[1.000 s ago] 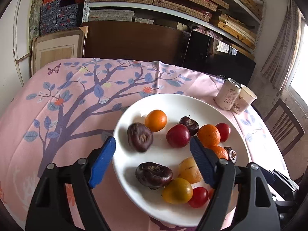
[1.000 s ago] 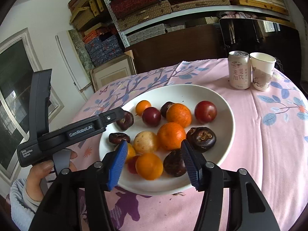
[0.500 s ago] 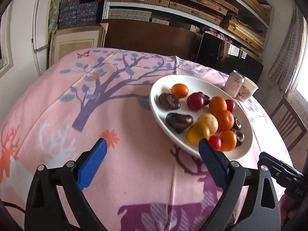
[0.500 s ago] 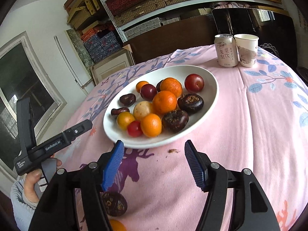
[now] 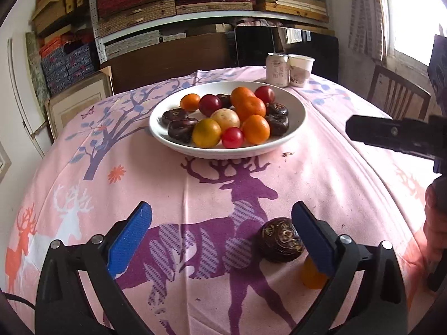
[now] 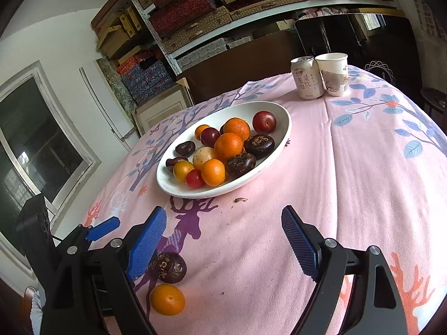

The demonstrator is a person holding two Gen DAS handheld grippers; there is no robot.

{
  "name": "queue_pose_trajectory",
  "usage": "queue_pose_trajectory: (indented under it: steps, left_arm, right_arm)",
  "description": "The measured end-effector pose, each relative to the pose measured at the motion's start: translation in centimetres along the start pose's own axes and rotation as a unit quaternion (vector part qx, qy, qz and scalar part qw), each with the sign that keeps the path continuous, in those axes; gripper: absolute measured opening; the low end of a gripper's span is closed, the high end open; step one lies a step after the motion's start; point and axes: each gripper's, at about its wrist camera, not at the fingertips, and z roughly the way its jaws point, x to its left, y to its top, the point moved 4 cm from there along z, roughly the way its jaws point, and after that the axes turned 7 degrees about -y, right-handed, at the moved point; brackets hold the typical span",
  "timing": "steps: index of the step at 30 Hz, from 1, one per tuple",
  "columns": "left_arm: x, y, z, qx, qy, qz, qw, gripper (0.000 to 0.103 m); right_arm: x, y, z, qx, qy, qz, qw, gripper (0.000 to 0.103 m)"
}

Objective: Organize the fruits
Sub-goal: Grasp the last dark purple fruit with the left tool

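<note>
My left gripper (image 5: 220,237) has just been spreading its jaws and they now stand wide, with nothing pressed between the pads. My right gripper (image 6: 223,240) has also just been opening; its jaws are wide too, with only bare cloth between them.

Two fruits lie loose on the pink tablecloth (image 5: 321,173), on my side of the white plate (image 5: 296,111) and well apart from it: a dark chestnut (image 5: 280,240) and a small orange (image 5: 311,276). I judge the step in hand is picking up one of these strays for the plate.

To do it well, I would take the chestnut with the left gripper. It is squat, hard and round, so I should centre it between the pads before closing, come down low enough to catch its widest part, and close gently so it does not squirt sideways on the cloth. I should keep the right gripper out of the way, since both are crowding the same patch.

Going left to right in the left wrist view: the left finger (image 5: 130,240) is far from the chestnut, which lies just inside the right finger (image 5: 313,240), nearly touching it. The orange sits behind that finger, partly hidden. In the right wrist view, both fruits lie beside the left finger (image 6: 146,243), outside the gap.
</note>
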Motion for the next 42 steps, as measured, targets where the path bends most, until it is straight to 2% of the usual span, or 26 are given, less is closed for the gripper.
queue_pose_trajectory:
  steps: [4, 7, 11, 13, 14, 17, 18, 21, 25, 27, 34, 35, 36, 42]
  left_arm:
    - [-0.9, -0.2, 1.0, 0.024, -0.001, 0.020, 0.9995, 0.098]
    - [-1.1, -0.5, 1.9, 0.050, -0.033, 0.016, 0.9981, 0.098]
    - [1.0, -1.1, 2.9, 0.090, -0.084, -0.037, 0.9917, 0.099]
    - [2.9, -1.7, 3.1, 0.098, -0.096, -0.074, 0.9877, 0.099]
    - [4.0, -1.8, 3.0, 0.096, -0.084, -0.090, 0.9878, 0.099]
    - [7.0, -1.9, 1.8, 0.072, 0.007, -0.120, 0.9901, 0.099]
    - [7.5, -1.9, 1.4, 0.062, 0.014, -0.129, 0.9897, 0.098]
    - [7.3, -1.9, 0.6, 0.043, -0.008, -0.133, 0.9902, 0.098]
    - [5.0, -2.2, 0.8, 0.061, 0.022, -0.071, 0.9954, 0.098]
    - [4.5, -2.1, 0.6, 0.056, 0.026, -0.055, 0.9966, 0.098]
    - [5.3, -2.3, 0.8, 0.059, 0.015, -0.079, 0.9950, 0.097]
    - [5.3, -2.2, 0.8, 0.057, 0.009, -0.083, 0.9949, 0.090]
    - [5.4, -2.2, 0.9, 0.058, 0.004, -0.084, 0.9947, 0.073]
    - [4.1, -2.4, 2.0, 0.081, -0.021, -0.064, 0.9944, 0.047]
  right_arm:
    - [0.0, 0.1, -0.2, -0.002, 0.000, 0.001, 1.000, 0.085]
    - [0.0, 0.0, -0.3, 0.000, 0.000, 0.001, 1.000, 0.085]
    - [-0.1, 0.0, -0.3, 0.003, -0.002, 0.004, 1.000, 0.085]
    - [-0.2, 0.1, -0.4, 0.003, -0.002, 0.007, 1.000, 0.085]
    - [-0.3, 0.1, -0.4, 0.002, -0.001, 0.009, 1.000, 0.085]
    - [-0.5, 0.2, -0.5, 0.000, -0.001, 0.015, 1.000, 0.085]
    - [-0.5, 0.3, -0.6, 0.000, 0.000, 0.016, 1.000, 0.085]
    - [-0.3, 0.3, -0.5, 0.001, 0.004, 0.013, 1.000, 0.085]
    - [-0.2, 0.2, -0.4, 0.005, 0.004, 0.012, 1.000, 0.085]
    - [-0.3, 0.2, -0.3, 0.006, 0.003, 0.013, 1.000, 0.085]
    - [0.2, -0.1, 0.0, 0.013, 0.003, 0.002, 1.000, 0.085]
    - [0.3, -0.2, 0.1, 0.014, 0.003, 0.000, 1.000, 0.085]
    - [0.4, -0.2, 0.1, 0.014, 0.003, -0.002, 1.000, 0.085]
    - [0.8, -0.5, 0.4, 0.022, 0.004, -0.013, 1.000, 0.085]
